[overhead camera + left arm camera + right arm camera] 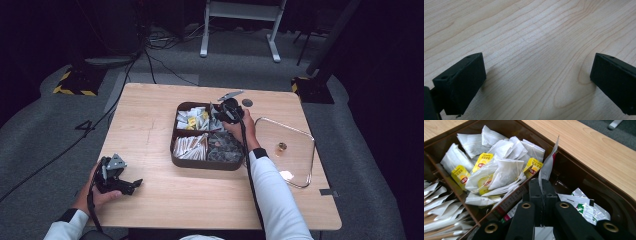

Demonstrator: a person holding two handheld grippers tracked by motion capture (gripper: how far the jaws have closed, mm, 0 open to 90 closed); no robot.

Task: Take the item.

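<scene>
Right gripper (543,195) pinches a sachet (548,163) by its edge over the box (584,182) – a thin hold that could slip on lifting – while the left gripper (536,82) rests open.

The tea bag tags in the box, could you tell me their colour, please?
Yellow with a red mark, on the tea bag tags; clearest in the right gripper view.

A: What surrounds the wooden table (150,125)?

B: Grey carpet (45,135), dim and dark toward the far wall. Black cables (150,60) trail across it from the far left.

A: Any furniture?

B: A white metal stand (240,30) at the far centre, and yellow-black striped bases (75,82) left and right.
</scene>
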